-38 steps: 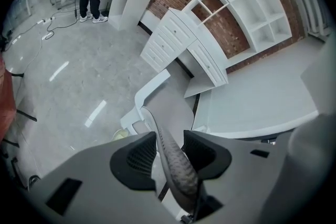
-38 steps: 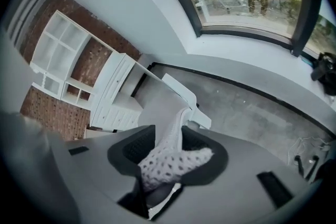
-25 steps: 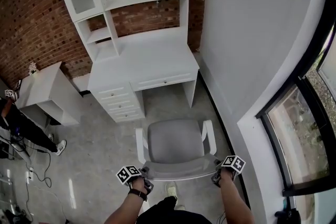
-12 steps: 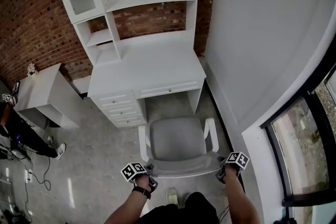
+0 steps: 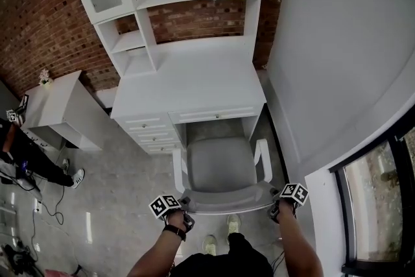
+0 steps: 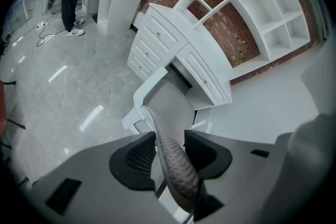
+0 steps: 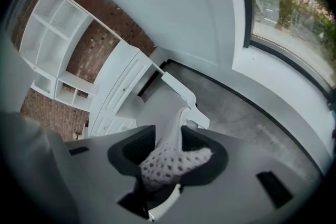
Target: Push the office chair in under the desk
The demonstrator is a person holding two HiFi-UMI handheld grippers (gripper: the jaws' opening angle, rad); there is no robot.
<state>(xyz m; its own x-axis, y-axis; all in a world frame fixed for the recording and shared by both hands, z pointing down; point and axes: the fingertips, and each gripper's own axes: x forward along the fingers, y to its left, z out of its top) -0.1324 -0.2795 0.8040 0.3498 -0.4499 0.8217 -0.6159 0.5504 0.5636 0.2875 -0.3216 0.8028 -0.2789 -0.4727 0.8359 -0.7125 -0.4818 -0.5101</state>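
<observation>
The grey office chair (image 5: pixel 219 164) faces the white desk (image 5: pixel 207 84), its seat front at the knee opening (image 5: pixel 217 129) beside the drawers. My left gripper (image 5: pixel 182 216) is shut on the left end of the mesh backrest (image 5: pixel 224 202). My right gripper (image 5: pixel 277 207) is shut on the right end. In the left gripper view the backrest edge (image 6: pixel 176 165) runs between the jaws of the left gripper (image 6: pixel 169 147). In the right gripper view the dotted mesh (image 7: pixel 167 164) fills the gap of the right gripper (image 7: pixel 167 150). White armrests (image 5: pixel 262 160) flank the seat.
A drawer stack (image 5: pixel 152 134) bounds the knee opening on the left, a desk leg panel (image 5: pixel 255 125) on the right. The white wall (image 5: pixel 337 74) stands close on the right. A small white side table (image 5: pixel 58 107), a standing person (image 5: pixel 23 159) and floor cables (image 5: pixel 32 230) are at the left.
The chair and both grippers have moved forward towards the desk; the seat front has gone from well short of the desk to the knee opening. Both grips hold the backrest throughout.
</observation>
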